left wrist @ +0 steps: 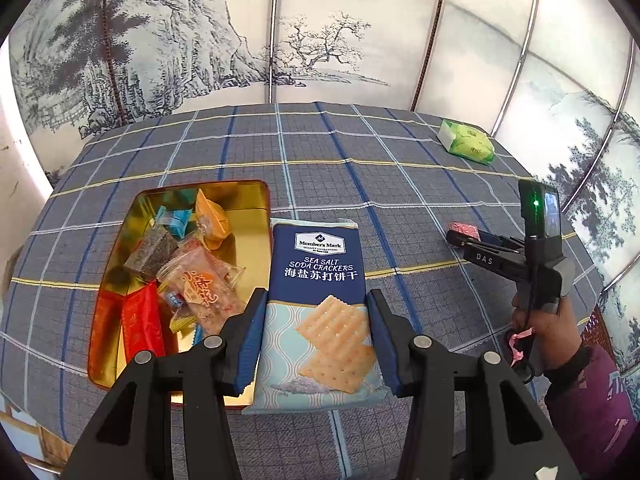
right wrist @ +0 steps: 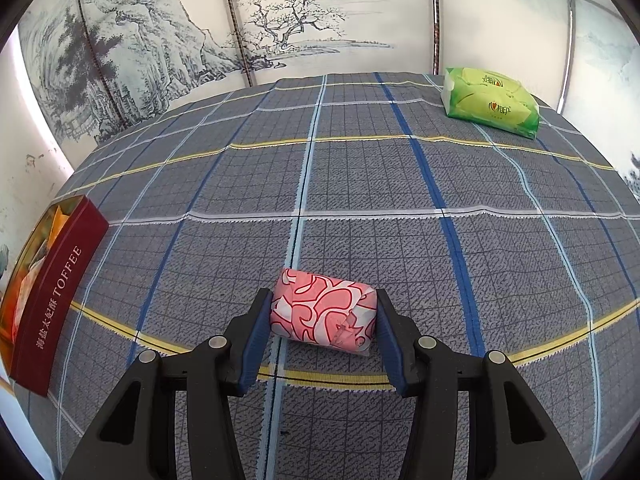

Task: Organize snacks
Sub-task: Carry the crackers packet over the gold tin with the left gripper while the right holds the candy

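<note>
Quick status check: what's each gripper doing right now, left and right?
Left gripper: closed on the soda crackers pack, beside the tin.
Right gripper: closed on the pink wrapped snack.

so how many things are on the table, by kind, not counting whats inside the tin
Snack packets outside the tin: 2, soda crackers pack and pink wrapped snack
Toffee tin: 1
Green tissue pack: 1
Total: 4

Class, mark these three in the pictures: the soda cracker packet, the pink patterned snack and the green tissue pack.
soda cracker packet [left wrist: 316,276]: left wrist view, on its dark blue upper panel.
pink patterned snack [right wrist: 323,310]: right wrist view, middle of its wrapper.
green tissue pack [right wrist: 491,101]: right wrist view, on its top face.
</note>
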Available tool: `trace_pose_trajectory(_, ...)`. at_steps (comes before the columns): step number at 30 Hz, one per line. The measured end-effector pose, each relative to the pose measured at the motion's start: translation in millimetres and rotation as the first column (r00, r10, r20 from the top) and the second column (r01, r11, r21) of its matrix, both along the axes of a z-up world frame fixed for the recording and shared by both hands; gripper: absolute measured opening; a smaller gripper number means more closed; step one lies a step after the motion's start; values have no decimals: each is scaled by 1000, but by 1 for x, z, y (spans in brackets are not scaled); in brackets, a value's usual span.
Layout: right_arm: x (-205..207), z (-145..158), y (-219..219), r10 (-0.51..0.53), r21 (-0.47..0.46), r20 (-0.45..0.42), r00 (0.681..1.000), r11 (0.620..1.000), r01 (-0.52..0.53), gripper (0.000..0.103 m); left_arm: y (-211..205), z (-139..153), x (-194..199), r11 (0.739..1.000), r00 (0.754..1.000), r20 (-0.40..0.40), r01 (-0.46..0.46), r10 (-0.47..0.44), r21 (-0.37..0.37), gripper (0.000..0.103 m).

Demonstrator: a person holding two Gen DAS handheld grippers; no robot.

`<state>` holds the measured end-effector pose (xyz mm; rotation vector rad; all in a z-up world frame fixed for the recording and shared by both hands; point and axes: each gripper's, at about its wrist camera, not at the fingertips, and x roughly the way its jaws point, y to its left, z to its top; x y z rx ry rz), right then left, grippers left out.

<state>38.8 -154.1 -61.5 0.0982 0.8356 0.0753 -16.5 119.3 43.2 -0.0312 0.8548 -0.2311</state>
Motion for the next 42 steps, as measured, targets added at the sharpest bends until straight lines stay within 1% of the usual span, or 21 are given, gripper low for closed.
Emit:
trace_pose_trajectory(4, 0, 0, 0, 1, 1, 0, 1000, 1000, -1, 51, 15, 1, 3, 1000, 1000, -2, -27, 27, -11, 45)
trace_pose_trajectory(8, 0, 0, 0, 2, 1, 0, 1000, 1000, -2, 51, 37, -1, 5, 997, 997, -12, -75, 75, -18, 45)
trace_pose_trajectory(13, 0, 0, 0, 4, 1, 0, 1000, 1000, -4, 51, 68, -8, 9, 989, 988, -28, -150, 150, -3, 45)
trace_pose_trajectory(19, 0, 0, 0, 5, 0, 1, 1000, 1000, -5, 51, 94, -11, 13, 978, 978, -19, -210, 210, 10, 45)
trace_pose_trajectory(26, 0, 0, -1, 8, -4, 0, 1000, 1000, -8, 51, 101, -17, 16, 974, 974, -24, -225, 226, 18, 45)
trace_pose_trajectory(42, 0, 0, -1, 13, -6, 0, 1000, 1000, -13, 51, 100, -29, 17, 977, 976, -51, -213, 213, 17, 45)
